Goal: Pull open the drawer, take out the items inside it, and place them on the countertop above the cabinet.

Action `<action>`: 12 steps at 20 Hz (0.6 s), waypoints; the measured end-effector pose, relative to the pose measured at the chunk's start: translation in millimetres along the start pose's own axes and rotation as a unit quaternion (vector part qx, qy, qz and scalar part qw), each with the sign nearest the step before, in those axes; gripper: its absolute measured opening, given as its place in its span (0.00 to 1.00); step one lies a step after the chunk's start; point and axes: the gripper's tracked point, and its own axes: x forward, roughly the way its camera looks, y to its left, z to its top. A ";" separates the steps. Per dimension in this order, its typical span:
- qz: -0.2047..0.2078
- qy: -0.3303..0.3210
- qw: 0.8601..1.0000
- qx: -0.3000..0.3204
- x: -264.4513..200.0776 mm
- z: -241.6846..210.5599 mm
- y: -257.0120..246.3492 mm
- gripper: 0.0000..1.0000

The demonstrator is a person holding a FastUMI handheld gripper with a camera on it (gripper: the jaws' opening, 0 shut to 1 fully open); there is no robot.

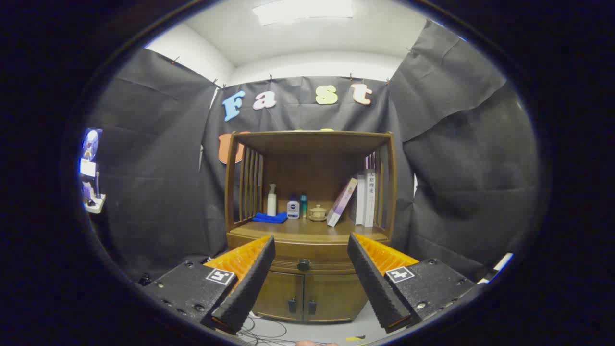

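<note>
Drawer (307, 264) shut, sitting just under the worktop (307, 229) of the wooden cabinet (307, 298), well beyond the claw (311, 250), whose fingers hang wide apart and empty. Its small dark knob (303, 265) is the only hold (round, likely slippery); the wood looks stiff, and probably wants a straight, steady pull.

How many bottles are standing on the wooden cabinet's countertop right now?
3, left of the small ceramic teapot: a tall white spray bottle behind the blue cloth, a short white-and-blue bottle, a slim teal bottle. More may hide behind them.
</note>
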 end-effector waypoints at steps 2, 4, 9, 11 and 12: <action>0.003 0.000 1.000 0.002 7.1 0.1 3.4 0.99; 0.009 0.000 1.000 0.006 12.2 -1.0 11.0 0.99; 0.019 0.005 1.000 -0.003 18.1 -7.6 24.3 0.99; 0.021 0.007 1.000 -0.007 18.9 -10.1 27.6 0.99; 0.021 0.007 1.000 -0.007 19.6 -10.2 28.5 0.99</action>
